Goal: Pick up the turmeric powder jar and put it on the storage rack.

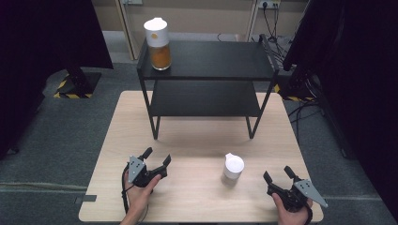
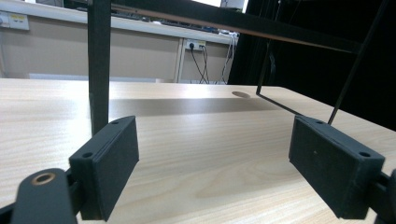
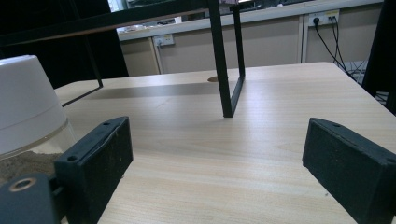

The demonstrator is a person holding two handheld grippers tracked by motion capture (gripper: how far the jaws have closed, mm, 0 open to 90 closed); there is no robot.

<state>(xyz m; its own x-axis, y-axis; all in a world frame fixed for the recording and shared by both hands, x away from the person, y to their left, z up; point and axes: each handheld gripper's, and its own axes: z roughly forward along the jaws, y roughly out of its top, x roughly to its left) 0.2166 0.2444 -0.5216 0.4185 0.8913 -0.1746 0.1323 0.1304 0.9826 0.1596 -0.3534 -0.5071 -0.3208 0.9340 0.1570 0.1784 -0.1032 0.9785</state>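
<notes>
A clear jar with a white lid [image 1: 233, 168] stands on the wooden table [image 1: 197, 140] near its front, holding pale sandy contents; in the right gripper view the jar [image 3: 28, 112] sits at the left edge. A taller jar of orange powder [image 1: 158, 43] with a white lid stands on the top left of the black two-tier shelf [image 1: 206, 77]. My left gripper [image 1: 157, 158] rests open at the front left of the table, nothing between its pads [image 2: 109, 163]. My right gripper [image 1: 278, 174] is open at the front right, right of the small jar, its pads [image 3: 98, 163] holding nothing.
The shelf's legs [image 2: 99, 65] stand ahead of both grippers; one leg [image 3: 223, 60] is in the right gripper view. Bare tabletop lies between the grippers and the shelf. Dark curtains [image 1: 356, 70] flank the table, and cables [image 1: 281, 51] lie on the floor at the back right.
</notes>
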